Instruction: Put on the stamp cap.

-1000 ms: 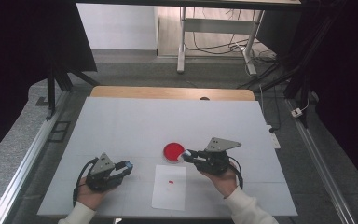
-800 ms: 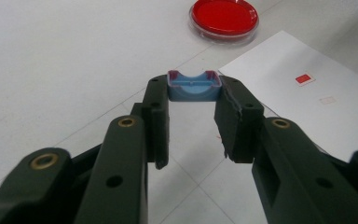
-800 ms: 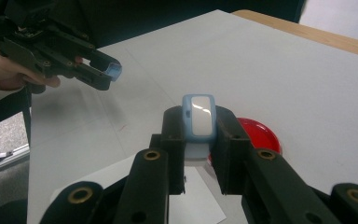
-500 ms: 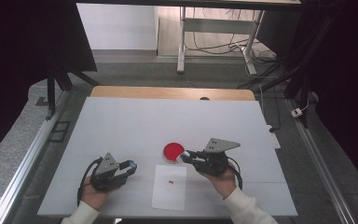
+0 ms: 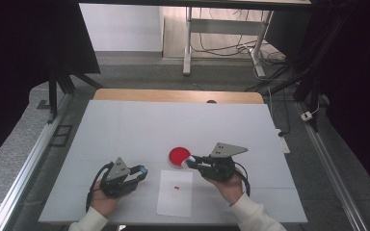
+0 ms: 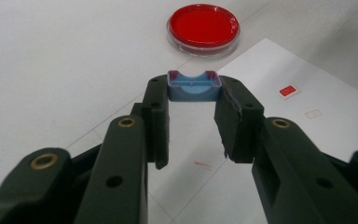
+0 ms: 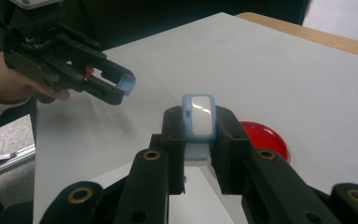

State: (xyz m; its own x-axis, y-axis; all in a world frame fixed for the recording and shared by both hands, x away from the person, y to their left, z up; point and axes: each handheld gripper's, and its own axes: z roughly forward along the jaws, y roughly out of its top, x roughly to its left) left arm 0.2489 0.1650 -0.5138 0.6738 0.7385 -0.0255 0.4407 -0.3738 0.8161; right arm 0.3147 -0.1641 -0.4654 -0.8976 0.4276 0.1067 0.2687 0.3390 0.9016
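Left gripper (image 6: pixel 193 100) fingers clamped on small blue plastic cap (image 6: pixel 194 86) | right gripper (image 7: pixel 199 130) fingers clamped on blue-rimmed white plastic piece (image 7: pixel 198 116), beside red round dish (image 5: pixel 179 156) | probably light, stiff, slippery; hold by flat sides

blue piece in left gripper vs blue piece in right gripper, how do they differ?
The left gripper holds a blue cap by its two ends, hollow side up and lying crosswise. The right gripper clamps a blue stamp body that is longer, stands upright, and shows a glossy white face. Both are light blue plastic, gripped at the jaw tips.
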